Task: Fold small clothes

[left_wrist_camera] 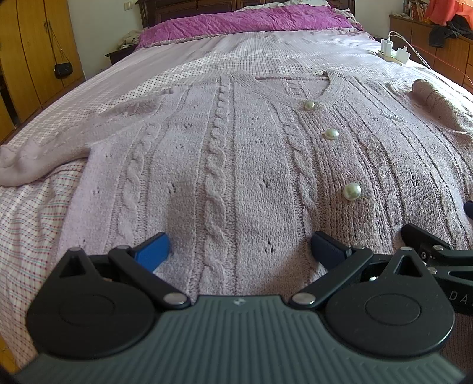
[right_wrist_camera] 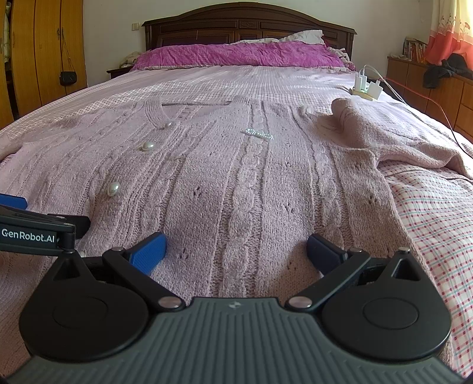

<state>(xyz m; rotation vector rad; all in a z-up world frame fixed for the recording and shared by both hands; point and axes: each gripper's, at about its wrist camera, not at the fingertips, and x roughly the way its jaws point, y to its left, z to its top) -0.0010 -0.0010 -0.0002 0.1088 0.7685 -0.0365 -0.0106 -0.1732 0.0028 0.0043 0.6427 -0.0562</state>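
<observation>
Here, a pale pink cable-knit cardigan point(left_wrist_camera: 236, 165) lies flat and face up on a bed point(left_wrist_camera: 38, 206), buttoned down the front with round pearl buttons point(left_wrist_camera: 351, 191). Its neckline points toward the dark wooden headboard point(right_wrist_camera: 248, 26), and its bottom hem is nearest the cameras. A checked sheet in pink and white covers the bed, and a crumpled magenta quilt point(right_wrist_camera: 236, 56) is bunched near the headboard.

The left gripper point(left_wrist_camera: 239, 251) sits low over the hem on the cardigan's left half, its blue fingers point(left_wrist_camera: 152, 251) spread wide with a strip of cable pattern showing between them, holding nothing. The right gripper point(right_wrist_camera: 236, 252) sits low over the hem on the other half, just beside the left one, its blue fingers point(right_wrist_camera: 147, 254) also spread wide and empty.

In the left view, one sleeve point(left_wrist_camera: 44, 153) stretches out sideways across the sheet to the edge of the bed. In the right view, the other sleeve point(right_wrist_camera: 384, 133) is crumpled into a raised fold beside the body of the cardigan. A small sparkly decoration point(right_wrist_camera: 257, 134) sits on the chest.

A white power strip with chargers point(right_wrist_camera: 366, 85) rests on the far right edge of the bed. A wooden wardrobe point(right_wrist_camera: 38, 53) stands on the left with a small black bag point(right_wrist_camera: 68, 78) hanging from it.
</observation>
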